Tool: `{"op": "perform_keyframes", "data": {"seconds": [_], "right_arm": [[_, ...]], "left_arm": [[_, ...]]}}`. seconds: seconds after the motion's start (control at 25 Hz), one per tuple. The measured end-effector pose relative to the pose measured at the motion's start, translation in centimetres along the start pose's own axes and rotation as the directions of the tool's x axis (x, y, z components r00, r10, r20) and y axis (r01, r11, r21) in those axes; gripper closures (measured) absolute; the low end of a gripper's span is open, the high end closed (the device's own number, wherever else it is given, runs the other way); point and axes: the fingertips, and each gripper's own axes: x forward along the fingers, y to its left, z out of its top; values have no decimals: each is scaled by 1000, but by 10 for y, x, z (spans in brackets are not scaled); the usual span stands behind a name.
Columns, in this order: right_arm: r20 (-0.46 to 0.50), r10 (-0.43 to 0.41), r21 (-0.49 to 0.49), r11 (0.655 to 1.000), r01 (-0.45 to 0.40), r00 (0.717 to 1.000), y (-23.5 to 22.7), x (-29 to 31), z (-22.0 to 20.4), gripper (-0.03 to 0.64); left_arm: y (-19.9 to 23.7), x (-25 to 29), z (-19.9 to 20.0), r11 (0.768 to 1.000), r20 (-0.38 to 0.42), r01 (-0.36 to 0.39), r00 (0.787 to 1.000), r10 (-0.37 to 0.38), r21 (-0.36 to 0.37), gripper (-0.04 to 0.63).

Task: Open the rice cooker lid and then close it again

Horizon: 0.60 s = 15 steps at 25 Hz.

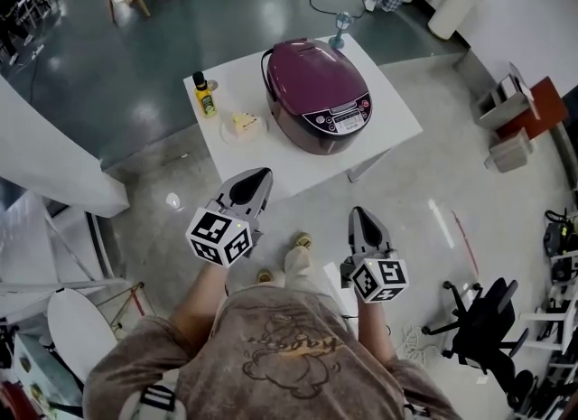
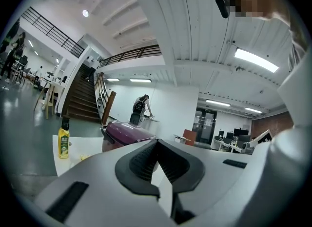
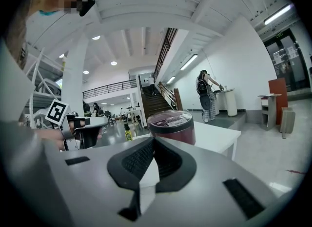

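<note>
Closed left gripper (image 1: 260, 175), closed right gripper (image 1: 360, 214); rice cooker (image 1: 316, 93) labels unreadable.

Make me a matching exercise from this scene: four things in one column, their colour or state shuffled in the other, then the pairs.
1. rice cooker
2. bottle
3. small plate
4. left gripper

A. yellow, black cap
B. jaws shut, empty
C. purple, lid closed
D. white, round

Pairs: 1-C, 2-A, 3-D, 4-B
</note>
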Motion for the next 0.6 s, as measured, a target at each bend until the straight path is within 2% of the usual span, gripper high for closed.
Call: {"op": "perform_keyframes", "data": {"seconds": [0.6], "right_arm": [[3,79,-19,997,-79,997,-40,87,37,614]], "left_arm": [[37,72,21,999,18,-48,999,49,-13,575]]}}
